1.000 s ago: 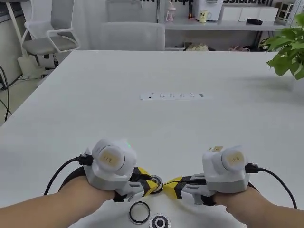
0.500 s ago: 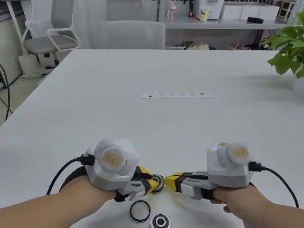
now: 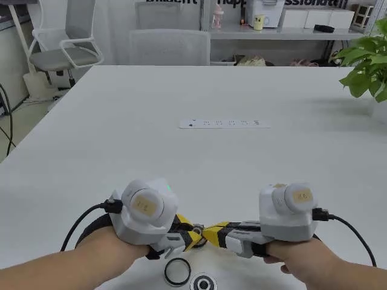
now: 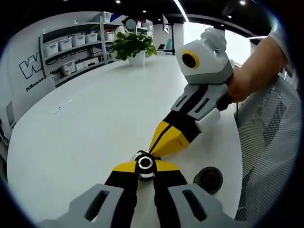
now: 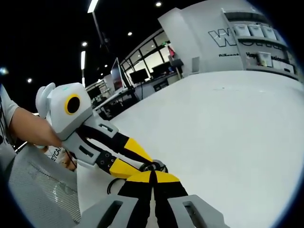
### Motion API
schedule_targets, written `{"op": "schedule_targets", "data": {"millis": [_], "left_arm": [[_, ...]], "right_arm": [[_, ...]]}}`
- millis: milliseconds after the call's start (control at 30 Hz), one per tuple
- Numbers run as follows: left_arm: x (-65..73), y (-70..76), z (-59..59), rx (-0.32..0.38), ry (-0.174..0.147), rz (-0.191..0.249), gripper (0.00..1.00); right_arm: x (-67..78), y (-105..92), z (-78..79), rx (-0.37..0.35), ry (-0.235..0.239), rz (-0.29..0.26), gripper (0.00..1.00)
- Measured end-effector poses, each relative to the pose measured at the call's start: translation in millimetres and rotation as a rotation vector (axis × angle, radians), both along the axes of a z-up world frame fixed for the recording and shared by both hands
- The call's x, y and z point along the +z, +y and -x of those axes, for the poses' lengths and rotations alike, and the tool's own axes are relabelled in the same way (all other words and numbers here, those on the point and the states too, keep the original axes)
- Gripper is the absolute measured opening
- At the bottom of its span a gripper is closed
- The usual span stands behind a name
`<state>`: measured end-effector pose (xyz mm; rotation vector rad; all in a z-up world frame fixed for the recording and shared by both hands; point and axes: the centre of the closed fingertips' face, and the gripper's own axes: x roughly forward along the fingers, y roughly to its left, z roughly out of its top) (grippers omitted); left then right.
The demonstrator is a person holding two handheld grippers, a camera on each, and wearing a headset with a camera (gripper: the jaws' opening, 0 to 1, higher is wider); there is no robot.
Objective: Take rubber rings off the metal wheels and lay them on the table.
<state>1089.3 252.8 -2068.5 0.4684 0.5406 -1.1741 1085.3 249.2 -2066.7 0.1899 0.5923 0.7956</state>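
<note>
- left gripper [image 3: 192, 234]: fingers [image 4: 124, 167] narrow, clamped on the metal wheel [image 4: 145, 163], held low over the table [image 3: 181, 90] close to its near edge; the hold is on the rim only, so a hard tug from the other side could twist the wheel out & drop it
- loose rubber ring [image 3: 177, 271]: flat on the table just below the held wheel; a dropped wheel could hit it or shove it off the edge
- fitted rubber ring [image 5: 158, 165]: looks seated on the held wheel; if stretched & let go it may snap back or flick away
- second wheel [image 3: 204, 282]: beside the loose ring, looks bare; round, so prob. rolls if bumped
- right gripper [image 5: 152, 175]: fingers [image 5: 167, 178] narrow, tips together at the wheel's rim; can't tell if rubber is caught btwn them; poss. slips off w/ nothing, or clashes w/ the left fingers close by
</note>
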Motion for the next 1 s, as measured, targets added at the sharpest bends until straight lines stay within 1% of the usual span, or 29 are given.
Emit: {"op": "schedule_targets", "data": {"millis": [133, 233, 267, 300, 367, 400, 467, 600, 667, 700, 800, 933, 1000], "left_arm": [[0.0, -0.2, 0.2, -0.004, 0.000, 0.000, 0.07], [0.2, -0.4, 0.9, -0.007, -0.001, -0.001, 0.07], [0.3, -0.3, 0.8, -0.005, -0.002, -0.001, 0.07], [0.3, -0.2, 0.6, -0.005, -0.002, 0.001, 0.07], [0.3, -0.3, 0.6, -0.003, -0.001, 0.002, 0.07], [0.4, -0.3, 0.6, -0.002, -0.001, 0.002, 0.07], [0.5, -0.3, 0.5, -0.001, 0.000, 0.004, 0.07], [0.9, -0.2, 0.0, 0.009, 0.006, 0.011, 0.08], [1.0, -0.3, -0.1, 0.009, 0.006, 0.012, 0.08], [1.2, -0.4, 0.2, 0.007, 0.005, 0.013, 0.08], [1.8, -0.2, -0.4, -0.010, -0.017, 0.001, 0.09], [2.1, -0.8, 0.7, -0.029, -0.018, -0.015, 0.09], [4.6, -1.3, 2.5, -0.040, -0.010, -0.009, 0.12]], "right_arm": [[1.2, 2.0, 1.1, 0.005, 0.002, -0.006, 0.00], [9.4, 9.2, 1.4, 0.012, -0.008, -0.051, 0.00], [8.9, 8.8, 1.6, 0.016, -0.009, -0.036, 0.00], [8.4, 8.2, 2.0, 0.023, -0.014, -0.033, 0.00], [9.5, 7.4, 3.2, 0.023, -0.008, -0.054, 0.00], [12.3, 9.1, 4.1, 0.028, -0.012, -0.061, 0.00], [16.3, 12.9, 4.2, 0.038, -0.022, -0.059, 0.00], [14.5, 11.5, 3.8, 0.030, -0.019, -0.064, 0.00], [12.5, 9.0, 2.9, 0.021, -0.018, -0.055, 0.00], [12.2, 8.1, 2.7, 0.019, -0.017, -0.055, 0.00], [11.8, 4.4, 1.0, 0.009, -0.017, -0.048, 0.00], [10.6, 2.4, 0.6, 0.001, -0.011, -0.051, 0.00], [10.3, 2.3, 0.5, 0.001, -0.009, -0.052, 0.00]]}}
